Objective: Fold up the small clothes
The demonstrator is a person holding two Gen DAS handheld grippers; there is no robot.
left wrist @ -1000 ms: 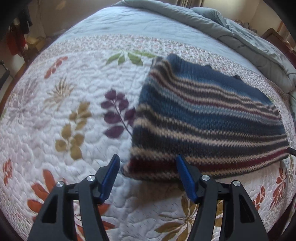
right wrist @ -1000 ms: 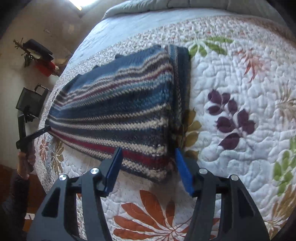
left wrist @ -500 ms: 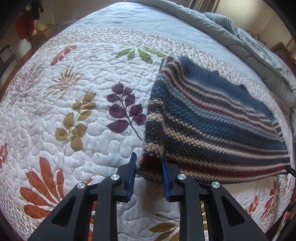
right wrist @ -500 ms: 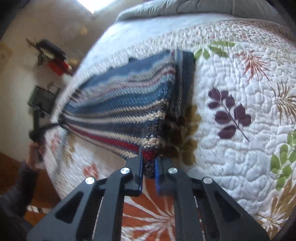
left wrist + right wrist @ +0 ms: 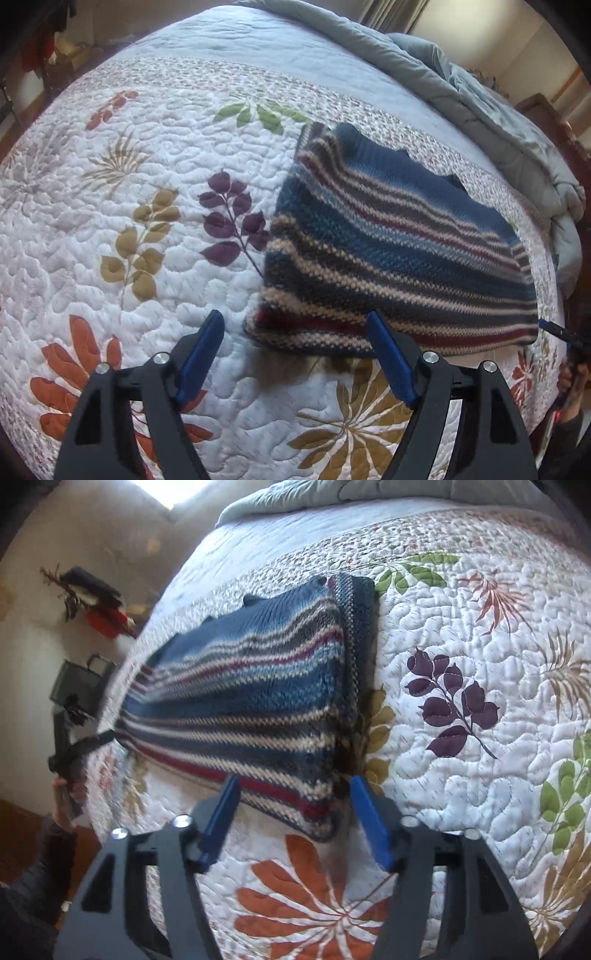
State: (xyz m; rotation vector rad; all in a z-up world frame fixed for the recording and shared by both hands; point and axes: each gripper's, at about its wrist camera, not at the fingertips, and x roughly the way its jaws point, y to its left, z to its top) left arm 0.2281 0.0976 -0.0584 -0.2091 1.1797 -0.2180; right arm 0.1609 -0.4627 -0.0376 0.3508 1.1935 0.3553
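Lying folded on the floral quilt, the striped knit sweater is sitting near the quilt's front edge, its red-and-cream hem facing both cameras and its solid blue part toward the patterned border band. In the right wrist view the sweater is showing a second folded layer along its right side, next to a purple leaf print. The left gripper is hovering just short of the hem's left corner, its 2 blue fingers spread wide and gripping nothing. The right gripper is likewise standing wide open and empty, its 2 fingers flanking the hem's right corner without touching it. A grey duvet is bunching along the far edge of the bed.
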